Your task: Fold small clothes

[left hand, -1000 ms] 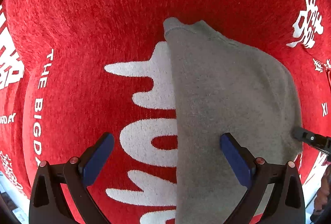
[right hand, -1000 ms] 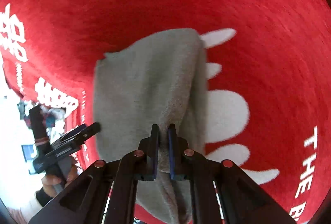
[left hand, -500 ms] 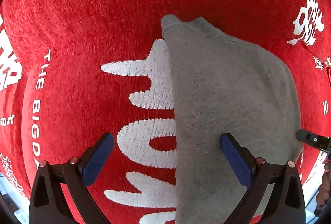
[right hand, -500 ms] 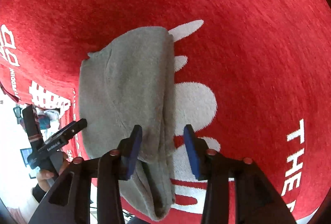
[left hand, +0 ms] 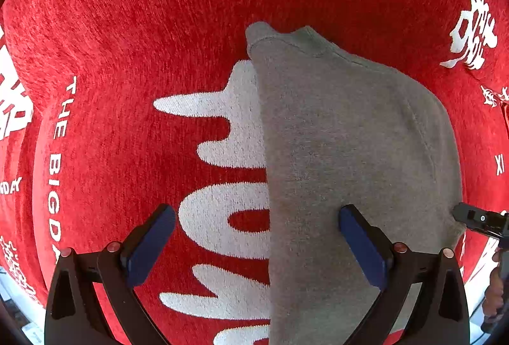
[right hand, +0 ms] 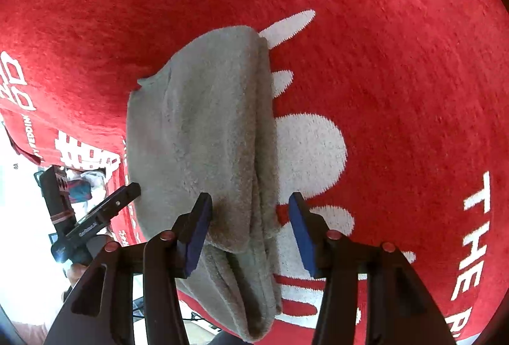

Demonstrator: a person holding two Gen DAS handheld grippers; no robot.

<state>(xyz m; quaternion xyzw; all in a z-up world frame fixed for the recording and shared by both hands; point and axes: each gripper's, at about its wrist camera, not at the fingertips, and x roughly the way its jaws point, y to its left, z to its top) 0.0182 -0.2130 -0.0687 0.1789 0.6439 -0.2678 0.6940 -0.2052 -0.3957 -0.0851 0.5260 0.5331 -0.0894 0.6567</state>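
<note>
Left wrist view: one grey garment (left hand: 343, 154) lies folded on one red cloth (left hand: 143, 26) printed with white lettering, covering the right part of the big white letters. The left gripper (left hand: 257, 236) stands spread wide above the garment's straight left edge, holding nothing. The right gripper's tip (left hand: 477, 219) shows at the garment's right edge.

Right wrist view: the right gripper (right hand: 251, 230) is opening, its pads clear of the garment's (right hand: 203, 135) thick folded edge between them. The left gripper (right hand: 101, 214) sits at the garment's left.
</note>
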